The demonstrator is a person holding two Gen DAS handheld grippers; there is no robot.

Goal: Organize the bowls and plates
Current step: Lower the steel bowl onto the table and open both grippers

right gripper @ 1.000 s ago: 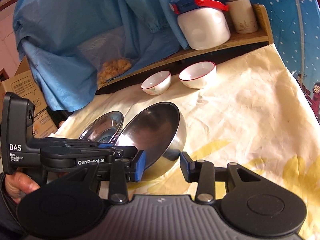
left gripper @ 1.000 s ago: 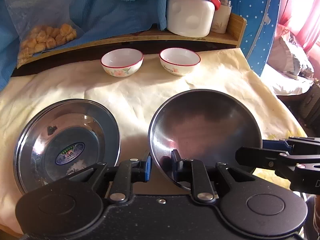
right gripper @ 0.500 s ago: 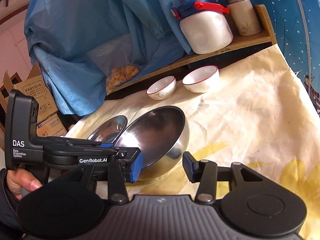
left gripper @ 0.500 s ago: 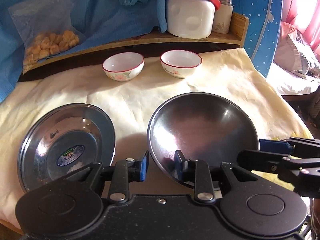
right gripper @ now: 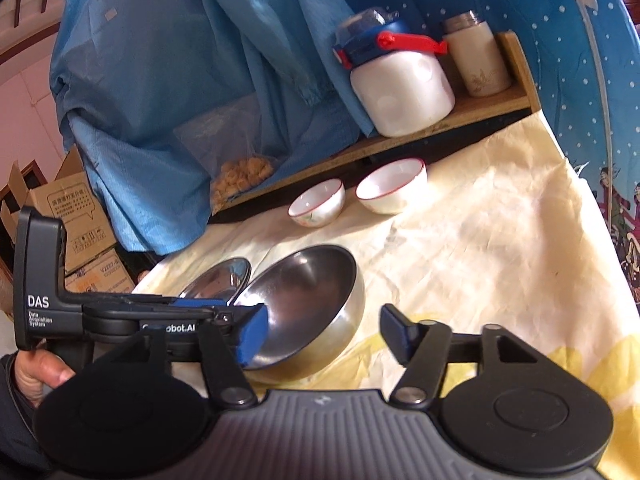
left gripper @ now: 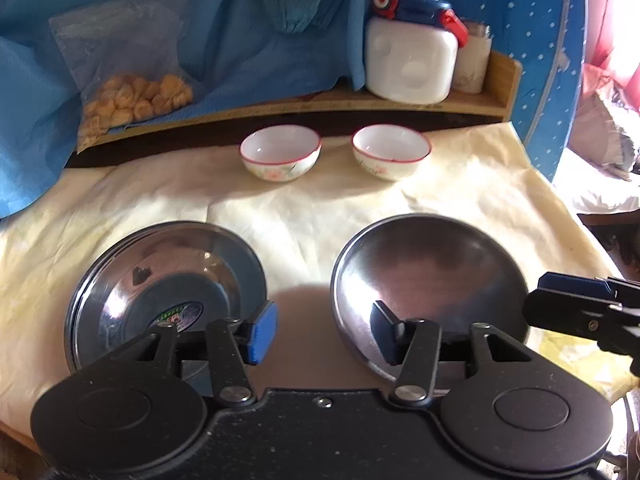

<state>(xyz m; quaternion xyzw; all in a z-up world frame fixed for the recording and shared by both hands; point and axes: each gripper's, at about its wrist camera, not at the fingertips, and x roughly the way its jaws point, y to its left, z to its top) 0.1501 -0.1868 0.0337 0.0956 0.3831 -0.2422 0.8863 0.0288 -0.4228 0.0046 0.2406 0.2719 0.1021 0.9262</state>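
L claw [left gripper: 322, 334] is seen spread wide w/ nothing gripped, one pad over the near rim of the steel bowl [left gripper: 430, 276], the other just beside the steel plate [left gripper: 166, 292]; both dishes sit apart on the cloth-covered desk [left gripper: 304, 216]. R claw [right gripper: 322, 336] is likewise held open & empty, near the steel bowl's right side. Two china bowls, left one [left gripper: 280, 152] & right one [left gripper: 391, 151], are noted side by side, unstacked, at the desk's back below the shelf [left gripper: 460, 100]; task is judged early on, w/ no stacking visible & all grouping left to be done.
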